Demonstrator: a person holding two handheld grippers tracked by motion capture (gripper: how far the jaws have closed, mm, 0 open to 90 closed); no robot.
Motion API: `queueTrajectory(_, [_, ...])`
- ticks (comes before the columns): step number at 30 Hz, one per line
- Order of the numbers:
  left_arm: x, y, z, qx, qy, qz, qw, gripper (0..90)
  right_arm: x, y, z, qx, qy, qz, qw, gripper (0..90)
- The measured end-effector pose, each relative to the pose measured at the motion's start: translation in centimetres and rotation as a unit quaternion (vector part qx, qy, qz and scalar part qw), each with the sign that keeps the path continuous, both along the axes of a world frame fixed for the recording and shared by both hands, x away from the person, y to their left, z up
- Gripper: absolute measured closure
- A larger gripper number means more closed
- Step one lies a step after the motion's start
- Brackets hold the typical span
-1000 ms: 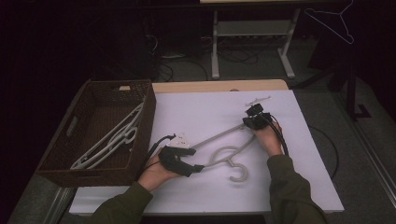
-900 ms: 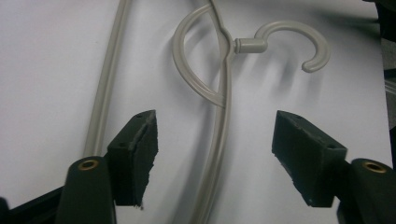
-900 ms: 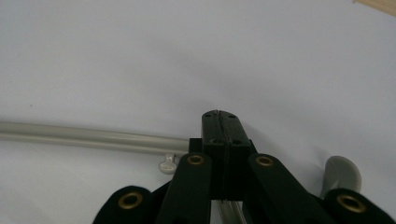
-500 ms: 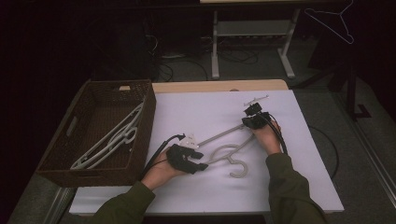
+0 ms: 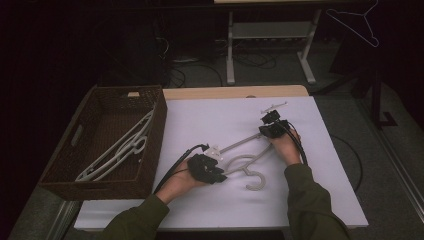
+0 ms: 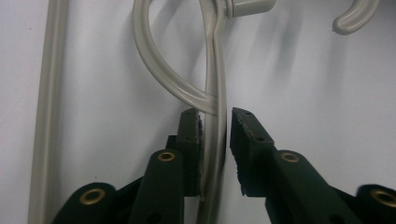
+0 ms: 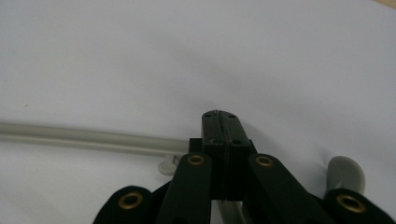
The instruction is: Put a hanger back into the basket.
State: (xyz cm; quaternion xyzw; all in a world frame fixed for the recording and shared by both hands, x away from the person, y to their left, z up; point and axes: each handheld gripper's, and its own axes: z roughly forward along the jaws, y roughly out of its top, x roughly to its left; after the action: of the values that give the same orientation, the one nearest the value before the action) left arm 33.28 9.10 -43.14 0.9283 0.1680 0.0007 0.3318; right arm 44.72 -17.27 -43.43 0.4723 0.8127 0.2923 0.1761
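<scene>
Left gripper (image 5: 218,171) jaws closing round hanger (image 6: 215,135)

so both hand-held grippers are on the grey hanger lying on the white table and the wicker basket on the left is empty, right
Not quite: the wicker basket is not empty. The high view shows another pale hanger lying in it. The rest holds: the left hand-held gripper and right hand-held gripper are on the grey hanger on the white table.

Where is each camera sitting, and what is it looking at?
High view: above the table, looking down; both forearms, left gripper, right gripper.
Left gripper view: on that gripper, its jaws either side of the grey hanger.
Right gripper view: along its shut jaws over the white table cover.
Shared: the hanger.
</scene>
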Motion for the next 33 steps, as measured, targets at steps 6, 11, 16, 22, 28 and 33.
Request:
queueTrajectory(6, [0.2,0.0,0.0,0.004,0.008,-0.005,0.9999,80.2,0.0,0.0,0.0,0.003,0.000,0.001,1.0000,90.0])
queueTrajectory(11, [0.0,-0.3,0.0,0.003,0.010,-0.009,0.9999,81.3,-0.2,-0.4,0.4,0.017,-0.003,-0.001,0.9999,86.6])
queueTrajectory(16, [-0.1,-0.2,0.2,-0.006,0.014,0.001,0.9999,81.6,-1.3,-0.8,1.7,0.046,-0.028,0.003,0.9985,65.7])
queueTrajectory(22, [0.1,0.3,0.7,-0.010,0.013,0.008,0.9998,81.8,-3.8,-1.1,3.9,0.079,-0.067,0.023,0.9944,38.8])
queueTrajectory(28, [0.1,0.9,1.5,-0.020,0.010,0.014,0.9996,81.9,-6.4,-3.0,5.6,0.117,-0.092,0.029,0.9885,27.9])
queueTrajectory(33, [0.1,1.5,2.5,-0.027,0.010,0.022,0.9993,81.9,-8.3,-4.9,6.2,0.127,-0.105,0.022,0.9861,24.4])
